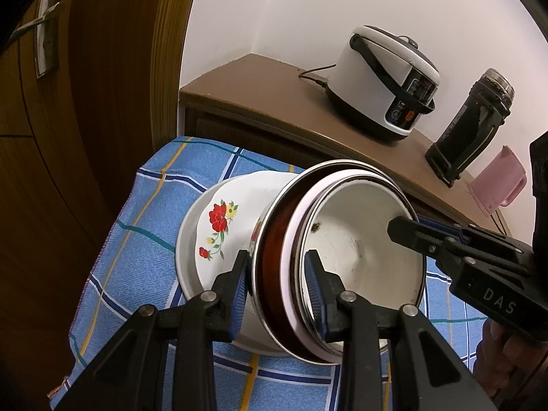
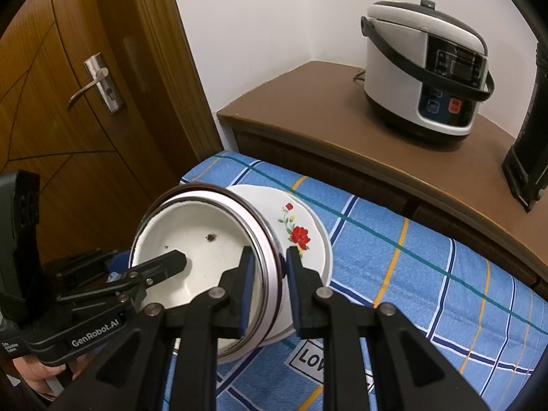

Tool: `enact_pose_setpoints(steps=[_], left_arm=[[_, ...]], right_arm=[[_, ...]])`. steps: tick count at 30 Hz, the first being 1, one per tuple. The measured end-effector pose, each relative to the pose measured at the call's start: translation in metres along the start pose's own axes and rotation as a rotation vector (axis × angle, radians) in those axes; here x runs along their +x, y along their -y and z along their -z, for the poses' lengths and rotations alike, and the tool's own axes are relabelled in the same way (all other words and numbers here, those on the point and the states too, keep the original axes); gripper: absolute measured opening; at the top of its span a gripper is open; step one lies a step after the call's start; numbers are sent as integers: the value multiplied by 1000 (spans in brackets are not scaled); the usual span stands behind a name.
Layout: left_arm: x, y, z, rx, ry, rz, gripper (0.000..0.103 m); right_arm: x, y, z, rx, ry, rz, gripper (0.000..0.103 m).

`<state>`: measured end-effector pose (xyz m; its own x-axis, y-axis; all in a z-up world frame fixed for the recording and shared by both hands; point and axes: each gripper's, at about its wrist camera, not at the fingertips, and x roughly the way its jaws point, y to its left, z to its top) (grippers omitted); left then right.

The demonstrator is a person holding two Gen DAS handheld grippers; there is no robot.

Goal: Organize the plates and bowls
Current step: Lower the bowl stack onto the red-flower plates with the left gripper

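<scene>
Both tongs are clenched on the rim of one nested stack of bowls (image 1: 342,239). The left tongs (image 1: 279,286) pinch the stack's wall at about seven o'clock of its mouth, one pad outside and one inside. The right tongs (image 2: 270,275) grip the opposite side, at about four o'clock in their own view, again straddling the rim. The stack has a white enamel bowl innermost, then a pale pink rim, a dark brown layer and a steel band outside. It is tilted, mouth toward the cameras, and leans over a flowered bowl (image 1: 226,226) sitting in a white plate (image 1: 185,257). Whether the stack's underside touches the flowered bowl I cannot tell.

All of this rests on a blue checked cloth (image 1: 150,212) covering the bench. Behind, at one o'clock, a brown cabinet (image 2: 308,102) carries a rice cooker (image 2: 428,68), a black flask (image 1: 469,126) and a pink cup (image 1: 496,185), well apart from the dishes.

The step in hand looks like seating the stack into the flowered bowl. To do it well, level the stack first, so its base faces down. Keep both grips equal, since enamel and steel are slick and the layers could slide apart. Centre it over the flowered bowl, lower slowly, and release only once it rests.
</scene>
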<state>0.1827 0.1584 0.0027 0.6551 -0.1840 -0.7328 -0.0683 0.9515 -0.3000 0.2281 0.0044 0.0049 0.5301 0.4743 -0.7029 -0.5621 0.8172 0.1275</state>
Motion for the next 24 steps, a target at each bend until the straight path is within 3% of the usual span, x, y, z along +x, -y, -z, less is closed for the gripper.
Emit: enact_pose_setpoints(steps=[11, 24], left_arm=[[20, -8, -5, -11, -65, 0, 35], [35, -19, -18, -40, -95, 52, 35]], right_arm=[[28, 6, -9, -7, -87, -16, 19], [47, 14, -15, 12, -116, -26, 21]])
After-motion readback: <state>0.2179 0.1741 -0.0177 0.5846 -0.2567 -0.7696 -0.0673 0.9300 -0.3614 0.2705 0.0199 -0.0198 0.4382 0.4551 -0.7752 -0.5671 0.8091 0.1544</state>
